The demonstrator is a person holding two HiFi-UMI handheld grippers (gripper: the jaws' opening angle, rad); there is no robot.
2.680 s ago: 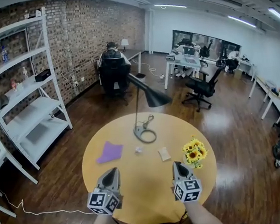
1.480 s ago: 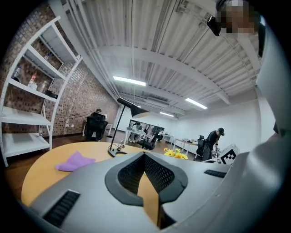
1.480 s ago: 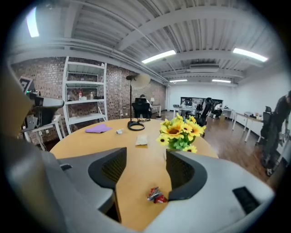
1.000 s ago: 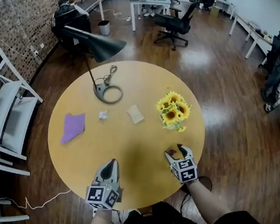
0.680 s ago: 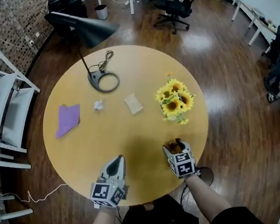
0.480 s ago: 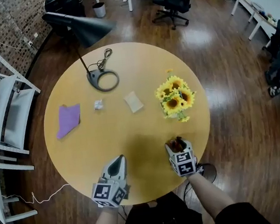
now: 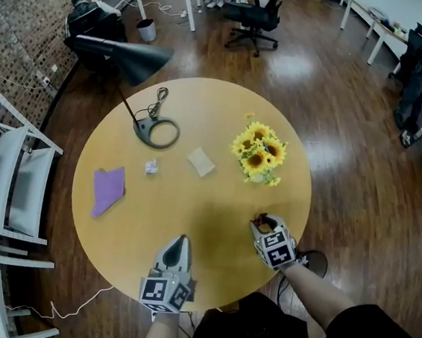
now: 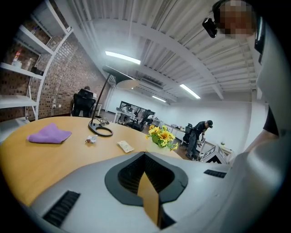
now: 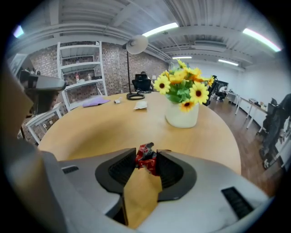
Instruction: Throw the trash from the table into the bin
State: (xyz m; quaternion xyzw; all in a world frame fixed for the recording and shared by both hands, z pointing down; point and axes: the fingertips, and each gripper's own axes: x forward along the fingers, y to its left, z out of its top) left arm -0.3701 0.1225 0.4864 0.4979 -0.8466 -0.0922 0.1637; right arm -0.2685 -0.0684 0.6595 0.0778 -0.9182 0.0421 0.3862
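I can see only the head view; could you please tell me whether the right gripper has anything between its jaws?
Observer: Yes. The right gripper is shut on a crumpled red wrapper, and its jaws have just been closing on it.
Operator: Thank you. Is the left one holding anything?
Observer: No. The left gripper has its jaws together with nothing between them.
Operator: How does the wrapper sit in the grip?
Observer: It is pinched at the jaw tips, and its top pokes up above them, towards the white vase.
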